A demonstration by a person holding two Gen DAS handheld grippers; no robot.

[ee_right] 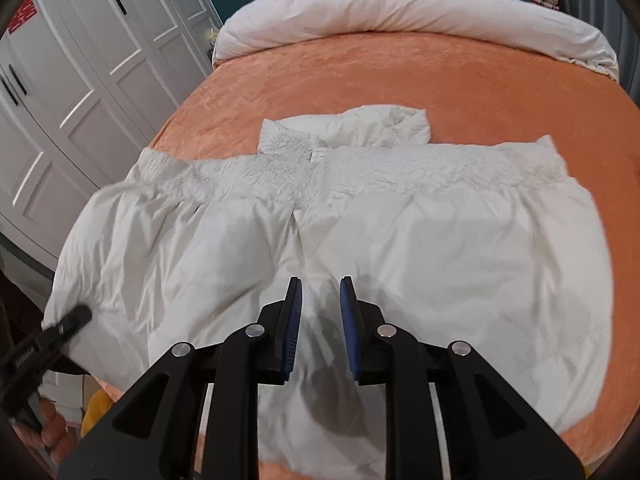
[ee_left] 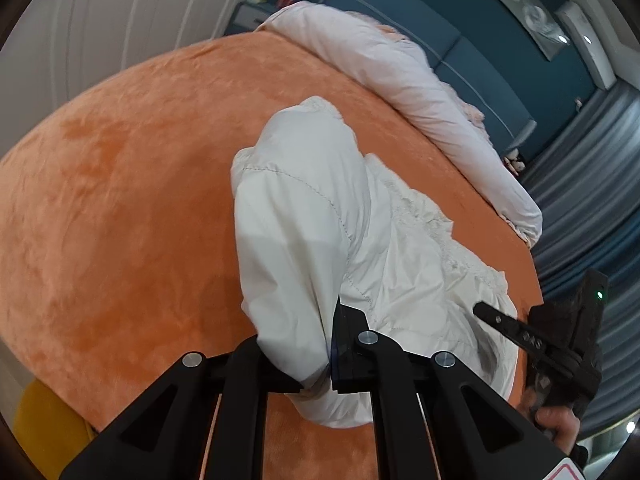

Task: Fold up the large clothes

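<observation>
White jacket (ee_right: 360,240) lies spread front-up on the orange bed cover (ee_right: 400,76), collar (ee_right: 348,128) toward the rolled duvet (ee_right: 400,8) at the head of the bed.

Left gripper (ee_left: 316,376): fingers closed on the cuff end of a sleeve (ee_left: 292,240), fabric pinched between the pads; the sleeve is lifted and runs up from the fingers toward the jacket's shoulder.

Right gripper (ee_right: 320,320): fingers parted w/ a clear gap, blue pads (ee_right: 292,320) showing, nothing held; hovers over the lower middle of the jacket, near the front opening, casting a shadow on the fabric.

White wardrobe (ee_right: 80,80) stands left of the bed.
</observation>
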